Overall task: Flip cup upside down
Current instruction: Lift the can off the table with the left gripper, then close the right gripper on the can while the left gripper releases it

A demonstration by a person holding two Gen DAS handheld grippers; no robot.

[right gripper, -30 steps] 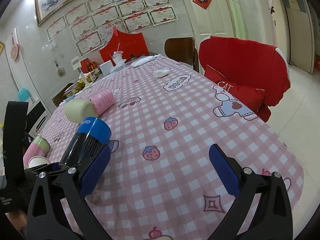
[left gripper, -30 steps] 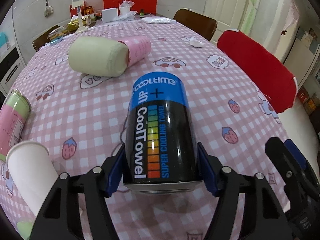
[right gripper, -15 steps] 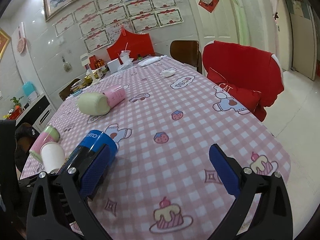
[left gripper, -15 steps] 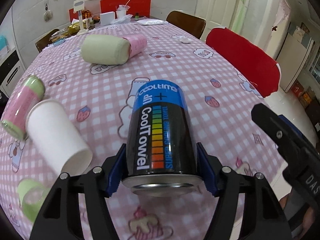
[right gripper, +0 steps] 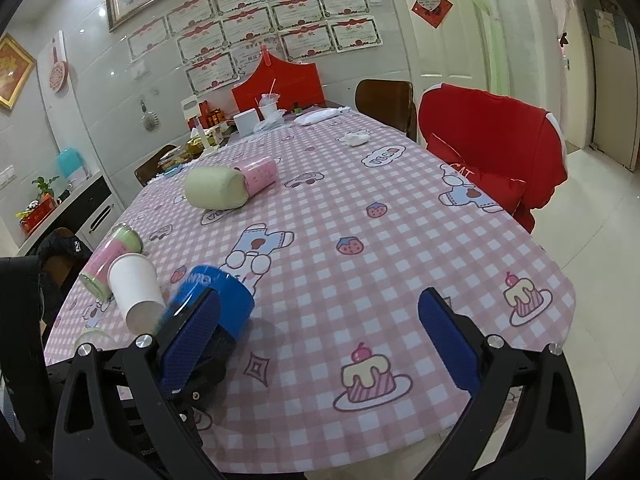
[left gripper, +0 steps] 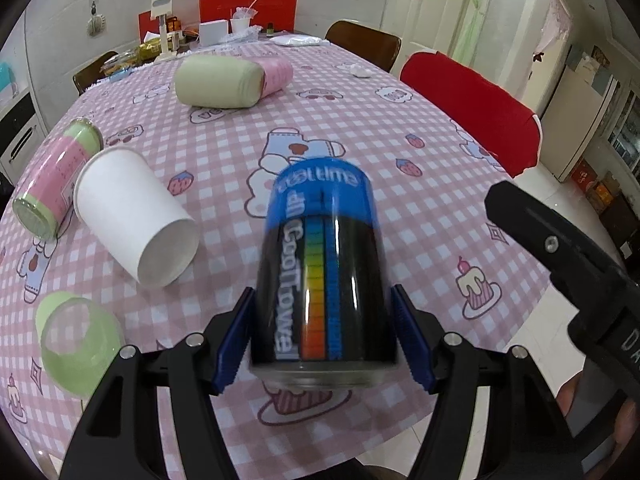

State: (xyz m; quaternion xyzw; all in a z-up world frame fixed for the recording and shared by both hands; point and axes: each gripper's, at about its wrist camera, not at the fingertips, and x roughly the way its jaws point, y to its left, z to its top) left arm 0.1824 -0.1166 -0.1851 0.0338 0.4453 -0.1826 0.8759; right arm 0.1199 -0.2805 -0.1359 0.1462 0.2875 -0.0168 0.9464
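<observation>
My left gripper point(left gripper: 324, 340) is shut on a black and blue CoolTowel can point(left gripper: 322, 264), held above the near end of the table with its blue end pointing away; the can looks blurred. It also shows in the right wrist view point(right gripper: 214, 300). A white paper cup point(left gripper: 134, 216) lies on its side to the left, mouth toward me; it also shows in the right wrist view point(right gripper: 136, 292). My right gripper point(right gripper: 320, 344) is open and empty over the table's near edge, to the right of the can.
A pink and green can point(left gripper: 54, 184) lies beside the cup. A clear green cup point(left gripper: 78, 352) lies at the near left edge. A green and pink bottle point(left gripper: 232, 80) lies farther back. Red-covered chairs point(right gripper: 492, 152) stand on the right. Clutter fills the far end.
Both grippers have pulled back toward the near table edge, the left one carrying the can. More of the table and the white cup has come into view. The can looks slightly turned.
</observation>
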